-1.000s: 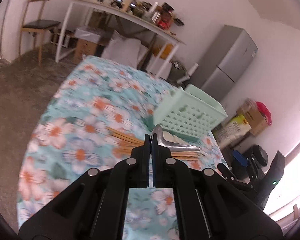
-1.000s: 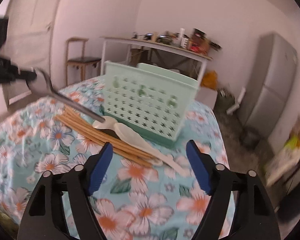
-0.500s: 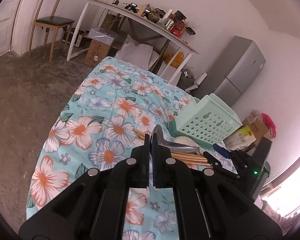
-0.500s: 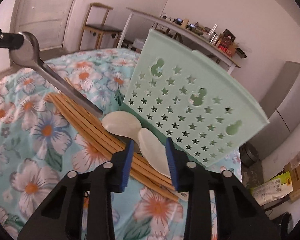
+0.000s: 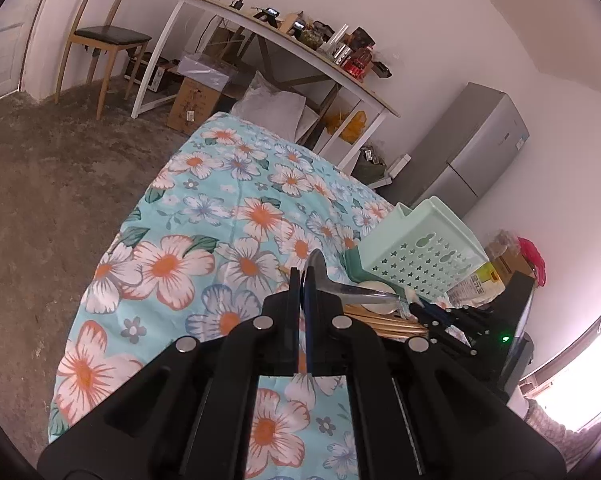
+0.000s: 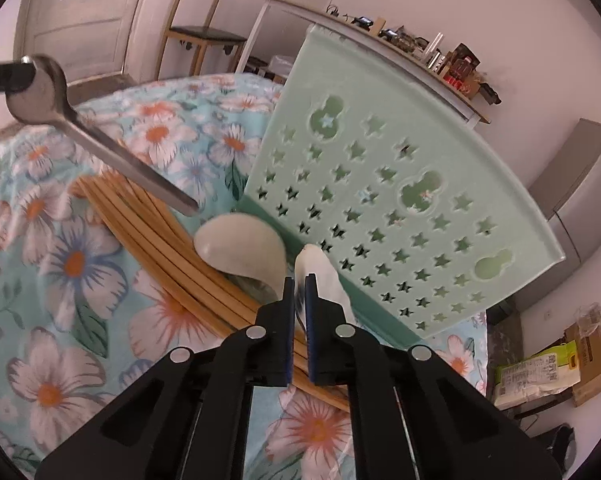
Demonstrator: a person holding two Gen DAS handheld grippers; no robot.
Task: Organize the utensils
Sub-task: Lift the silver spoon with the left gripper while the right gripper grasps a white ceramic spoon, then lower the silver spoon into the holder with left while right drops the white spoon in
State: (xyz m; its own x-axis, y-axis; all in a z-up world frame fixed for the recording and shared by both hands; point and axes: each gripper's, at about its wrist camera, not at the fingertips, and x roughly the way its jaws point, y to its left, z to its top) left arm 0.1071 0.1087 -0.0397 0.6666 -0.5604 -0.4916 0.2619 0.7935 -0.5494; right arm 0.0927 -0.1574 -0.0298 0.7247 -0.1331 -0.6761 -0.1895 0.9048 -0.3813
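Observation:
My left gripper (image 5: 301, 276) is shut on the bowl end of a metal spoon (image 5: 352, 289), held above the table; the spoon also shows in the right wrist view (image 6: 100, 140). My right gripper (image 6: 299, 284) is shut on the handle of a white ceramic spoon (image 6: 244, 248) lying beside the mint green basket (image 6: 384, 200). Several wooden chopsticks (image 6: 148, 232) lie under the spoons on the flowered cloth. The basket (image 5: 420, 256), chopsticks (image 5: 384, 322) and right gripper (image 5: 440, 316) also appear in the left wrist view.
The table carries a teal flowered cloth (image 5: 228, 232). Behind stand a wooden chair (image 5: 100, 40), a white desk with clutter (image 5: 284, 44) and a grey fridge (image 5: 468, 152). Boxes and bags (image 6: 552, 364) lie on the floor at right.
My right gripper moved down toward the basket and closed its open jaws on the white spoon's handle. My left gripper stayed shut on the metal spoon and rose slightly.

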